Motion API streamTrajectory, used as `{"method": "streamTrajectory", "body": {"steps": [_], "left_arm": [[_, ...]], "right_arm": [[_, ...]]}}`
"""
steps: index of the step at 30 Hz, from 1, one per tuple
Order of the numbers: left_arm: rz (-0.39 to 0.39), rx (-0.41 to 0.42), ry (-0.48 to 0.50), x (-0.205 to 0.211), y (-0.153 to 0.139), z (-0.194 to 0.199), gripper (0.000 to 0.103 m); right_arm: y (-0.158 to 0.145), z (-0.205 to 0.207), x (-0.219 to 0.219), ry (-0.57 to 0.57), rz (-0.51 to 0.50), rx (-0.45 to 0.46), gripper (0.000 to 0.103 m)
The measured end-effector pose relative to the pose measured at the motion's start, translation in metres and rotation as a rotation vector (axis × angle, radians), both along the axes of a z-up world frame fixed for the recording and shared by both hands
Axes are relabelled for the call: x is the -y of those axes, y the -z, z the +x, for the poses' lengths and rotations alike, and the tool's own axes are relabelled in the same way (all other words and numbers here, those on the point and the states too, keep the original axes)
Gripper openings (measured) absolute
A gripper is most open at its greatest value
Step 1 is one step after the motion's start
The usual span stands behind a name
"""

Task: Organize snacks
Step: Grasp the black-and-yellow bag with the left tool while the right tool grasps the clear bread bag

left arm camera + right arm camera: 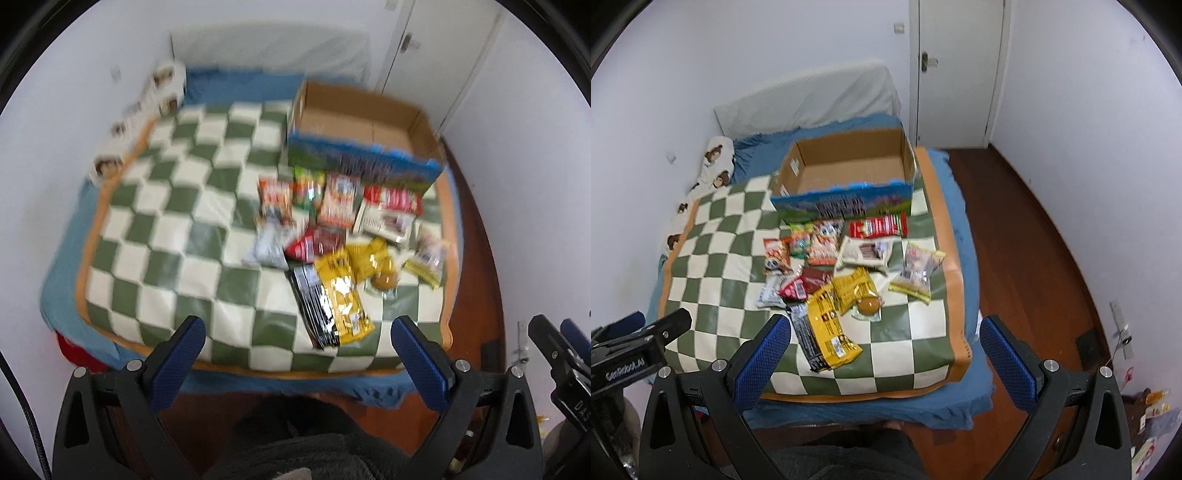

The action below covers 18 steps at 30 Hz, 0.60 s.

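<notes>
A green-and-white checkered mat [713, 280] covers the bed. At its far side stands a cardboard box [849, 168], its brown inside bare. Just before it lies a loose heap of bright snack packets [846, 266], yellow bags nearest. The left gripper [297, 343] and right gripper [884, 341] both gape wide, holding nothing.
</notes>
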<state>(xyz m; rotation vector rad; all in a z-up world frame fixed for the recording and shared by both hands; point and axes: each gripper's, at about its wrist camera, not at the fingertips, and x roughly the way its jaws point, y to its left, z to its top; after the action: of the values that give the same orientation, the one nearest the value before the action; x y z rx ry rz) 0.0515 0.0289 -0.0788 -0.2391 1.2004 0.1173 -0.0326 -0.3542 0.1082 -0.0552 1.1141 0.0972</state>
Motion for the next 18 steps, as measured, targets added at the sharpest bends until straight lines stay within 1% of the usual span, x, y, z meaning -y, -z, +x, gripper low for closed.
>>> {"method": "streamTrajectory", "body": {"steps": [2,3,5,8,10,13,18], "left_arm": [[-0.049,-0.089,-0.016,-0.001,0.038,0.018,0.103],[-0.076,-0.116,-0.023,-0.001,0.053,0.023,0.103],[-0.145,-0.197,-0.049,-0.002,0.091,0.037,0.103],[-0.295,-0.310,-0.096,0.003,0.147,0.056,0.103],[-0.352,-0.359,-0.125,0.008,0.176,0.067,0.102],[-0.383,-0.411,-0.145,0.021,0.206,0.081,0.102],[-0.353,-0.471,-0.167,0.035,0.250,0.100,0.101]], "right_arm": [[0.037,0.013,0.009,0.020,0.002,-0.043,0.103],[0.054,0.019,0.013,0.031,0.002,-0.065,0.103],[0.087,0.032,0.022,0.052,0.014,-0.108,0.103],[0.131,0.048,0.032,0.075,0.014,-0.157,0.103],[0.156,0.057,0.038,0.084,0.021,-0.193,0.103],[0.189,0.072,0.047,0.087,0.030,-0.236,0.103],[0.225,0.093,0.055,0.098,0.058,-0.298,0.103]]}}
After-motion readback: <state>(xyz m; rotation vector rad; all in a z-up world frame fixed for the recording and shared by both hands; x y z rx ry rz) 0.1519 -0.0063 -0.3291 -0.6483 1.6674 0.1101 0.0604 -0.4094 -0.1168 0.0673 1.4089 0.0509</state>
